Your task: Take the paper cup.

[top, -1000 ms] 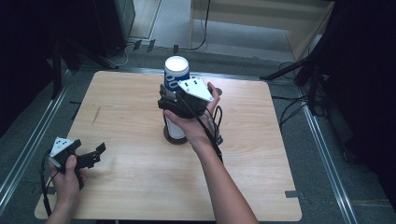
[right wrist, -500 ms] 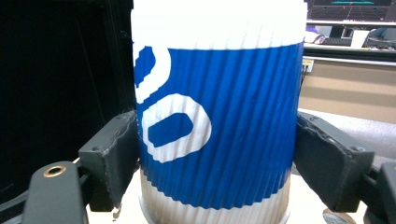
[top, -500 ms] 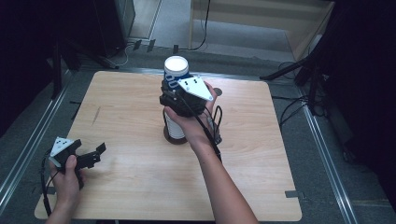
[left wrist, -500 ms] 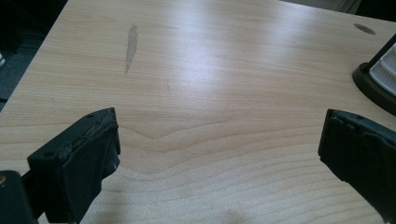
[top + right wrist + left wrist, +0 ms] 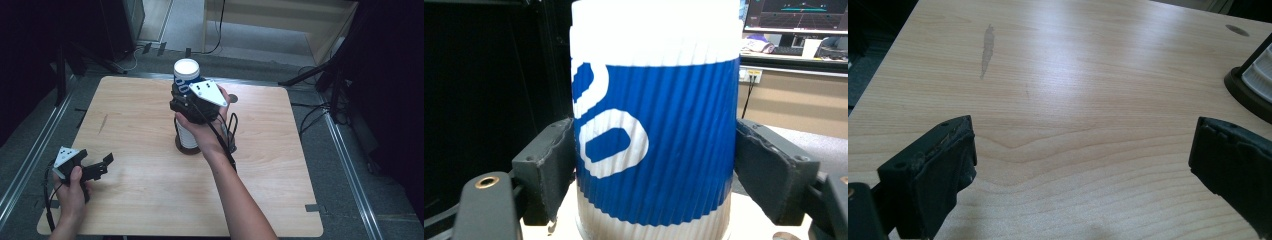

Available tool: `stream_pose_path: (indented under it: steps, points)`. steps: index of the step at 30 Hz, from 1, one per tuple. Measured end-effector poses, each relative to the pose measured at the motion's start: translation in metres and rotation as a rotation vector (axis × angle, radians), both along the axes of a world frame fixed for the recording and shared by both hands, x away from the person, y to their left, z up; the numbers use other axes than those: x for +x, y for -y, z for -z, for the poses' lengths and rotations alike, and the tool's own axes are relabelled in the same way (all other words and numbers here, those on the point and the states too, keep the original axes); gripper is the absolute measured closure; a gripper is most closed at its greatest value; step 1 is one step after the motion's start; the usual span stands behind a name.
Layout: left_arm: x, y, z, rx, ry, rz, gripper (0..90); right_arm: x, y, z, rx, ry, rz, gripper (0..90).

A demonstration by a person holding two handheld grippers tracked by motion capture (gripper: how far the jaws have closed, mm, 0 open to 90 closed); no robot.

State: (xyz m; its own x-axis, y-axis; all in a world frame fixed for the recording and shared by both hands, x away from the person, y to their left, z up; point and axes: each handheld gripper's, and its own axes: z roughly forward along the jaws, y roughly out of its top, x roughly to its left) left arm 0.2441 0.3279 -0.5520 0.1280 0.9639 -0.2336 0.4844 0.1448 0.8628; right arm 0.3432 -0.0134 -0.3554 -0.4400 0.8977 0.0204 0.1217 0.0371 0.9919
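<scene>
A tall ribbed paper cup, blue and white with a white lid, tops a stack on the table's far middle. Under it is a white ribbed cup on a dark round base. My right gripper reaches the top cup from the near side. Its jaws have just been closing, and both pads now press on the cup's sides. My left gripper hovers over the table's near left corner, open, with bare wood between its jaws.
The light wooden table has a grey scuff mark on its left side. A small dark spot lies behind the stack. Metal rails run along both sides of the table, and cables lie on the floor beyond.
The right gripper's jaws have drawn in onto the top cup. Both hands and the stack stay where they were.
</scene>
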Motion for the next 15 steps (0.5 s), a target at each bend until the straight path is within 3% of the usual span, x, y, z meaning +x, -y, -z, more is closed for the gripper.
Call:
stream_pose_path:
  steps: [8, 15]
  points:
    - [0.0002, 0.0001, 0.0000, -0.001, -0.001, 0.000, 0.0, 0.0001, 0.0004, -0.0031, 0.003, 0.007, -0.002, 22.5]
    - [0.0004, 0.0000, 0.0000, 0.000, -0.003, 0.003, 0.0, -0.0001, 0.0023, -0.0060, 0.036, 0.009, 0.003, 23.7]
